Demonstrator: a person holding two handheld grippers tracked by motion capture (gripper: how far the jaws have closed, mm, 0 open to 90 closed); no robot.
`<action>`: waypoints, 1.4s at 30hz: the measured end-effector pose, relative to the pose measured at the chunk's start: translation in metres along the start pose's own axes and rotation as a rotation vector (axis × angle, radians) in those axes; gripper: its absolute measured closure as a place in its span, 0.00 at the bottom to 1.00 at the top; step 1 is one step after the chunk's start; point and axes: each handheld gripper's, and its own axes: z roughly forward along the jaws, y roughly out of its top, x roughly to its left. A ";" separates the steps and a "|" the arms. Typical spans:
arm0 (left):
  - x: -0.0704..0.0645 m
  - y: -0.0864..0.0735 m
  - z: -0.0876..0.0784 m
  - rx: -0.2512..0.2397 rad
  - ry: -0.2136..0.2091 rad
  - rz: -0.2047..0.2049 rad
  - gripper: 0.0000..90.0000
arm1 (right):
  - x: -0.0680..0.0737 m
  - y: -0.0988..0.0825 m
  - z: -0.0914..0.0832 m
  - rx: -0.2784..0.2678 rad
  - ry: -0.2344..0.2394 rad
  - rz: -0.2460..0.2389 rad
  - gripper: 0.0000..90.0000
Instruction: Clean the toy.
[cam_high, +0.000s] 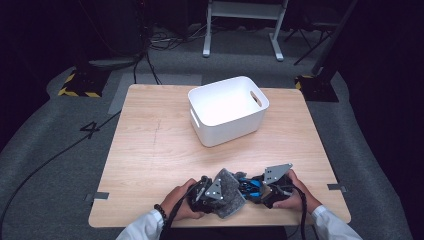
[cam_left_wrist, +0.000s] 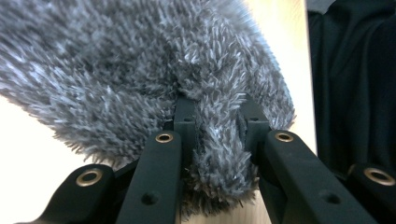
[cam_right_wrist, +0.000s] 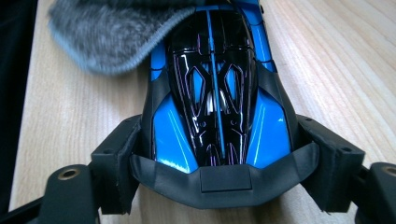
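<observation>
Left claw (cam_high: 216, 192) clenched on grey fuzzy cloth (cam_high: 229, 192); right claw (cam_high: 256, 189) grasping blue-black toy car (cam_right_wrist: 217, 93); cloth drapes car's nose; white bin (cam_high: 227, 110) at 12 o'clock on worktop (cam_high: 150, 150).

The light wooden tabletop (cam_high: 145, 150) carries a white bin (cam_high: 227, 110) toward its far edge (slightly right of centre), with a blue toy car (cam_high: 248, 186) against a grey fuzzy cloth (cam_high: 228, 192) at the near edge.
</observation>
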 end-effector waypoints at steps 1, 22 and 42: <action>-0.003 0.004 0.003 0.007 0.010 0.018 0.83 | 0.000 0.000 0.000 0.003 -0.003 0.006 0.27; 0.038 -0.023 -0.015 0.005 0.160 -0.106 0.84 | -0.006 -0.006 -0.007 0.013 -0.024 0.040 0.27; 0.058 0.022 0.003 -0.086 0.190 -0.160 0.80 | 0.000 -0.003 -0.005 0.011 0.028 -0.004 0.27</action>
